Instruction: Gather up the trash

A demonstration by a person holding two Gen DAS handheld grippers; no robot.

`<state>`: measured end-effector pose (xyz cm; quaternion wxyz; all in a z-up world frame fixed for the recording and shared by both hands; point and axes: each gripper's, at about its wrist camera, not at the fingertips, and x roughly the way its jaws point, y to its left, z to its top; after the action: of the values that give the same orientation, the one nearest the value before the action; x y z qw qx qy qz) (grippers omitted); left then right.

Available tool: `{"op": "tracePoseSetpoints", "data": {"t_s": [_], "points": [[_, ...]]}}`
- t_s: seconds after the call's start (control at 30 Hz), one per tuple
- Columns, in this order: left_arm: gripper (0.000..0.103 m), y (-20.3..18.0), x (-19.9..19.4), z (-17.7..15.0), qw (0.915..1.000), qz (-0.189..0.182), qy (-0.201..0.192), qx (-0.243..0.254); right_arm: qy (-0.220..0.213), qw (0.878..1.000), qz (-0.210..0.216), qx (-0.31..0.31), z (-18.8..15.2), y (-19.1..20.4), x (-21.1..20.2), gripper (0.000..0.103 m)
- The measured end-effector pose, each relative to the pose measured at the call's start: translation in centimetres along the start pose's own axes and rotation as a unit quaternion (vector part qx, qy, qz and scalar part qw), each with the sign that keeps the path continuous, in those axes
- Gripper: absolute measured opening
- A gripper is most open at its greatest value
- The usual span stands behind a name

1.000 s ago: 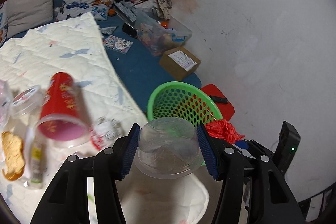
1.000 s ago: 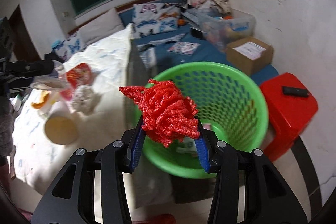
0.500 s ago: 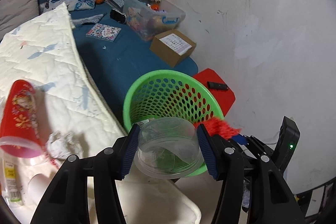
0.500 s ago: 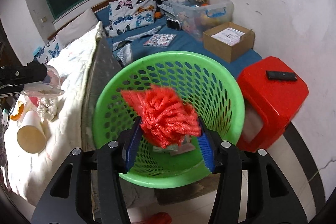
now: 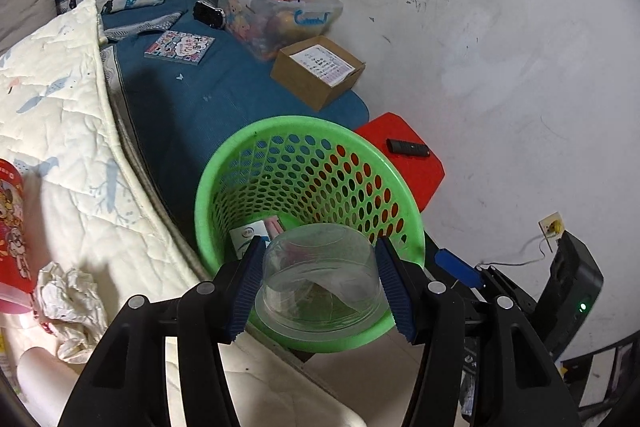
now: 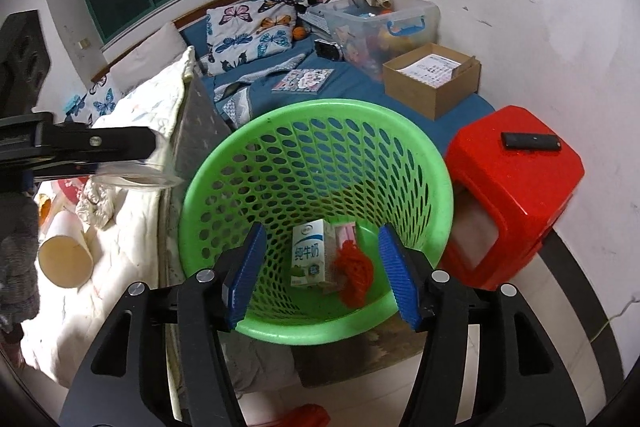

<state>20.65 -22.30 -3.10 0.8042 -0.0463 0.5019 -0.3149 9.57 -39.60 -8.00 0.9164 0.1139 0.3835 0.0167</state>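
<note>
Pinching a clear cup (image 5: 320, 279), the left gripper (image 5: 320, 287) hangs over the green basket (image 6: 404, 131) — right gripper (image 6: 320, 267) just spread, empty.

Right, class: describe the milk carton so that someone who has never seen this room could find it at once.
Find the green basket standing on the floor between the bed and the red stool. At its bottom stands the milk carton, next to a red net bundle. It is the only boxy thing in there, white with blue lettering.
</note>
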Motion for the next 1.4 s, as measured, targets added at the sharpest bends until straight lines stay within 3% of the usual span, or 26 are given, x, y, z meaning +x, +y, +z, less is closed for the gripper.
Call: {"op": "tracePoseSetpoints", "data": {"t_s": [0.3, 0.47, 0.8, 1.4], "points": [[0.058, -0.6, -0.2, -0.3, 0.9999, -0.012, -0.003, 0.005, -0.009, 1.000, 0.007, -0.004, -0.1, 0.9, -1.1, 0.059], [0.058, 0.0, -2.4, -1.2, 0.9997, -0.014, -0.020, 0.009, -0.009, 1.000, 0.019, -0.013, -0.3, 2.1, -1.5, 0.059], [0.058, 4.1, -8.6, -3.6, 0.9971, 0.022, -0.068, -0.028, -0.006, 0.996, 0.066, -0.054, 0.2, 7.5, -1.3, 0.065], [0.058, 13.6, -16.8, -8.7, 0.9759, 0.097, -0.131, -0.145, 0.022, 0.973, 0.179, -0.147, 0.4, 19.2, 0.4, 0.068]]}}
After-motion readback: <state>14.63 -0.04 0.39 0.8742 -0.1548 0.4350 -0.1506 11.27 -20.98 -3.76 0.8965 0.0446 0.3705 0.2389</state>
